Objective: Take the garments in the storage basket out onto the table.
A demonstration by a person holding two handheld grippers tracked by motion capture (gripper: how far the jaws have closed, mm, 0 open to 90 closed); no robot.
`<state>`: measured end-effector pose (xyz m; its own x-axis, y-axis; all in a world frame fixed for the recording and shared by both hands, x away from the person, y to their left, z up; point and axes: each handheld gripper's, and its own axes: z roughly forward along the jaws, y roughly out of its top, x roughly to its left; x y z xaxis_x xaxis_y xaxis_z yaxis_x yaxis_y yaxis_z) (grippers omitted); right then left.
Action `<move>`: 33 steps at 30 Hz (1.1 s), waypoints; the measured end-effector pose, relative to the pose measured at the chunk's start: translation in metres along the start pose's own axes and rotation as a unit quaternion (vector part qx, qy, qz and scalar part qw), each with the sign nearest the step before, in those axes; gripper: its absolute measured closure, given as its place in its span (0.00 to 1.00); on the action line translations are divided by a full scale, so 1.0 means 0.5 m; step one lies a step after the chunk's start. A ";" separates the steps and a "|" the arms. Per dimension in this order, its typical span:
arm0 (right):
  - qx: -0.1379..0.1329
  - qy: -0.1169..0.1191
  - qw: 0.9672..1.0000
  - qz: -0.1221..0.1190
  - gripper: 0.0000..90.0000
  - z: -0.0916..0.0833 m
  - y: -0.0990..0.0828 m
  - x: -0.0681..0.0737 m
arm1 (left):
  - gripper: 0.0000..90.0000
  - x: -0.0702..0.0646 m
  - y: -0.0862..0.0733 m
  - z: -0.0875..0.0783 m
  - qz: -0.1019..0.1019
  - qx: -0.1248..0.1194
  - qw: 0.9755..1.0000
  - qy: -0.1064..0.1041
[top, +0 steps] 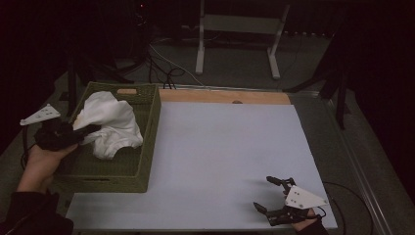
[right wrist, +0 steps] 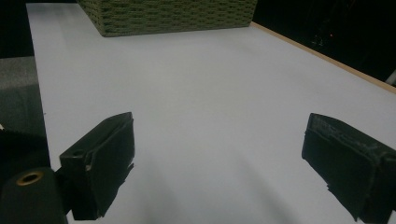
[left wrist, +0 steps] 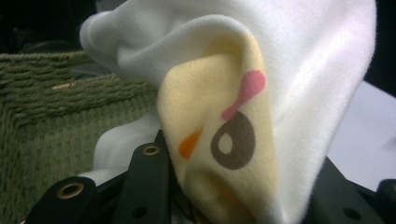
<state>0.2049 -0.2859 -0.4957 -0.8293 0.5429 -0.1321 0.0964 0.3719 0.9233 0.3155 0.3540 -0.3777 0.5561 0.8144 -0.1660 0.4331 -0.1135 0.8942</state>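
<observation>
A soft white fleece cloth is bunched up above the green woven basket, which sits at the left edge of the white tabletop. The left gripper reaches in over the basket's left wall with its black jaws pinched tight on a fold of that cloth. Seen along those jaws in the left gripper view, the cloth looks plush and slightly fuzzy, and its folded-over face carries a pale yellow printed patch with a brown ring, an orange triangle and a pink mark. Behind it the basket's wall shows a coarse, ribbed weave — chunky olive strands in rows.

The basket is rectangular with straight sides and a cut-out handle slot in its far wall. More of the cloth lies crumpled inside it, its lower folds against the basket's floor.

The right gripper rests near the front right corner of the tabletop, well apart from the basket, its jaws spread wide with nothing between them — bare matte white surface shows in the gap.

A strip of pale wood runs along the tabletop's far edge. Beyond it the room is dim: a grey floor, loose dark cables, and the white legs of a metal stand.
</observation>
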 end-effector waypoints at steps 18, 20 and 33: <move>-0.012 -0.011 1.000 -0.001 0.11 -0.003 0.004 -0.001 | 0.73 -0.030 0.042 -0.055 0.000 -0.105 0.993 -0.053; -0.012 -0.011 1.000 -0.002 0.11 -0.003 0.004 -0.001 | 0.73 -0.031 0.044 -0.056 -0.002 -0.107 0.993 -0.056; -0.014 -0.014 1.000 -0.003 0.11 -0.006 0.005 -0.002 | 0.73 -0.075 0.103 -0.060 0.013 -0.133 0.987 -0.083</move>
<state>0.2043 -0.2877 -0.4920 -0.8136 0.5625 -0.1469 0.0759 0.3532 0.9325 0.2960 0.3347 -0.3130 0.6833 0.7057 -0.1870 0.2268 0.0383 0.9732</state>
